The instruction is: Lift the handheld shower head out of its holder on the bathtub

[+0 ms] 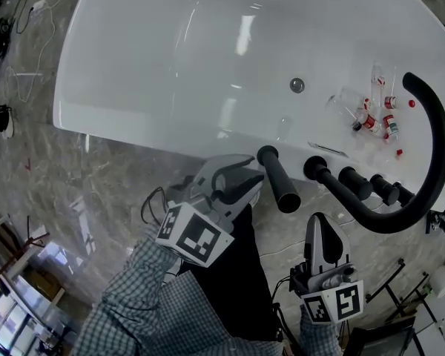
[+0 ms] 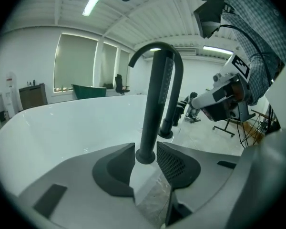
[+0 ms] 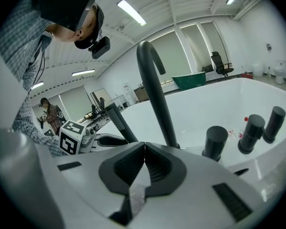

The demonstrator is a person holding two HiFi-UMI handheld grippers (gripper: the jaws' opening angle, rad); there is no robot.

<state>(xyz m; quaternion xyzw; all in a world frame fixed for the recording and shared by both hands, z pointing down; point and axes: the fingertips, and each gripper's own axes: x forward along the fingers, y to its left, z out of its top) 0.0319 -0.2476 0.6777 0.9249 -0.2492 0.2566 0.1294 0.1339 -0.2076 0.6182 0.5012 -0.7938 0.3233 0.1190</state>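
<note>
While the handheld shower head (image 1: 279, 182) is sitting upright in its holder (image 1: 267, 155) on the near rim of the bathtub (image 1: 163, 65), step in hand: approach and line-up, nothing lifted yet.
task object: the black wand is standing at the left end of the row of black fittings, with the knobs (image 1: 354, 182) and the arched spout (image 1: 434, 147) to its right.
left gripper (image 1: 252, 173): its fingers are standing wide apart and holding nothing. In the left gripper view the foot of the wand is showing in the gap between the tips (image 2: 145, 148), and neither pad is pressing on it.
right gripper (image 1: 318, 221): its jaws are meeting tip to tip with nothing between them. It is hanging back from the rim, below the knobs in the head view.
next move (judgement): the left gripper is probably needing a square hold on the shaft above the collar, then a pull straight up along the wand until the foot is clearing the holder.
risk (judgement): the shaft is looking smooth and round, so a loose grip may be slipping.
writing: square black-and-white markers are showing on the marker cubes (image 1: 196, 236). No brand is showing on the fittings. Small red-capped bottles (image 1: 374, 119) inside the tub are carrying labels too small to read.
</note>
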